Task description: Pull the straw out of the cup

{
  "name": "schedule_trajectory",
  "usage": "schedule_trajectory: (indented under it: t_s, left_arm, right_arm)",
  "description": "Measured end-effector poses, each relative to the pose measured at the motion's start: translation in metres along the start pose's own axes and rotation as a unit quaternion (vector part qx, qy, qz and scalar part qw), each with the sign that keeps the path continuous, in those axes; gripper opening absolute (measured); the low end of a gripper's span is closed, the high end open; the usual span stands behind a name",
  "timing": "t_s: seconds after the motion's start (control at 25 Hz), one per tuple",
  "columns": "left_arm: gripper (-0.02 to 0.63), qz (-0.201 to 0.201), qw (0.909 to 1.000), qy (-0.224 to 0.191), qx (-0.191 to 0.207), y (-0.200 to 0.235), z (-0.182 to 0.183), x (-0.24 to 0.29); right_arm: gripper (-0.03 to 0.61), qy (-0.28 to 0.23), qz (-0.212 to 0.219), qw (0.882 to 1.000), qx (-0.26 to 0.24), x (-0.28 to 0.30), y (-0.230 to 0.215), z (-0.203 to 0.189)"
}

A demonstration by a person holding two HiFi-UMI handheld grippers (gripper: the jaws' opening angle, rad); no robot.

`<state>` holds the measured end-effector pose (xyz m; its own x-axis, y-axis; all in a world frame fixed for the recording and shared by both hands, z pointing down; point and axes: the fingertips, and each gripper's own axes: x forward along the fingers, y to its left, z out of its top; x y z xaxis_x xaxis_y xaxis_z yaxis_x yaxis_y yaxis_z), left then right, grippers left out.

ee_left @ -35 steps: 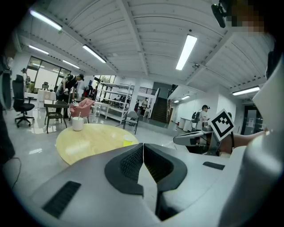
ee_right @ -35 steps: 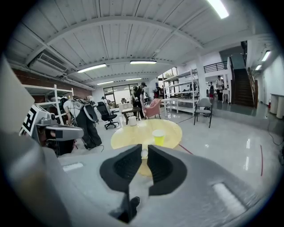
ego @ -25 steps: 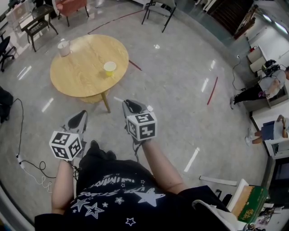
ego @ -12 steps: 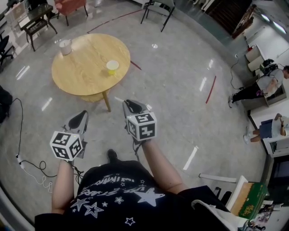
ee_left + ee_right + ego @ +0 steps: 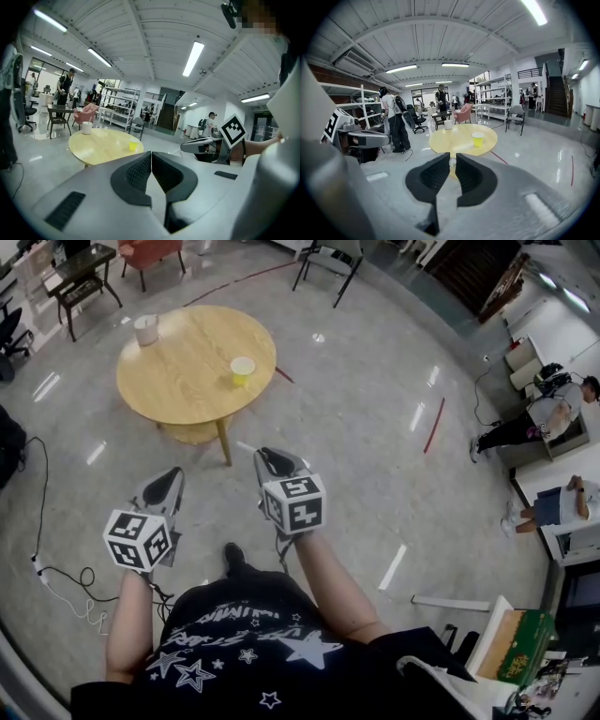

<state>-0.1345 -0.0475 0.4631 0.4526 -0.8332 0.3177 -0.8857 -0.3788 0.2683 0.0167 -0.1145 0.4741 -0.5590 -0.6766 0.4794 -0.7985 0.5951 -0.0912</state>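
Nothing of the job is done yet, judging by how things lie. Both tools are well short of the table [image 5: 187,371], which in the head view sits up at about 11 o'clock from the person's hands with bare floor between. Two cups stand on it. A yellow cup [image 5: 243,369] is near the table's 3 o'clock edge, on the side nearest the right gripper [image 5: 270,457]. A white cup [image 5: 145,330] is out at the 10 o'clock edge, well apart from the yellow one. From this far off I cannot make out a straw in either cup, so I cannot say which cup holds it. The left gripper [image 5: 169,477] is at about 7 o'clock of the table, pointing toward it, with its jaws pressed together and nothing between them. The right gripper's jaws stand a narrow slit apart. Only the table shows through the gap in that gripper's own view, and no thing is held. All of the task is left, as I read it: get within reach, find the straw, steady its cup, pinch the straw and draw it up and out.
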Motion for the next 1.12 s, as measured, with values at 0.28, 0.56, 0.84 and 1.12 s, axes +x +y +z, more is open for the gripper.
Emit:
schedule_trajectory:
  t_s: [0.28, 0.56, 0.84, 1.12]
  left_arm:
    - [0.009, 0.000, 1.0000, -0.008, 0.000, -0.015, -0.011, -0.033]
    - [0.009, -0.008, 0.9999, -0.009, -0.006, -0.035, -0.032, -0.065]
    - [0.009, -0.013, 0.9998, -0.012, -0.005, -0.059, -0.052, -0.096]
    - [0.009, -0.014, 0.9999, -0.009, -0.002, -0.065, -0.065, -0.118]
  right_arm:
    - [0.037, -0.006, -0.002, 1.000, -0.013, -0.032, 0.024, -0.010]
    - [0.037, -0.010, -0.009, 1.000, -0.023, -0.067, 0.047, -0.027]
    - [0.035, -0.003, -0.012, 0.999, -0.052, -0.102, 0.071, -0.052]
    - [0.035, -0.001, -0.006, 0.999, -0.049, -0.117, 0.091, -0.068]
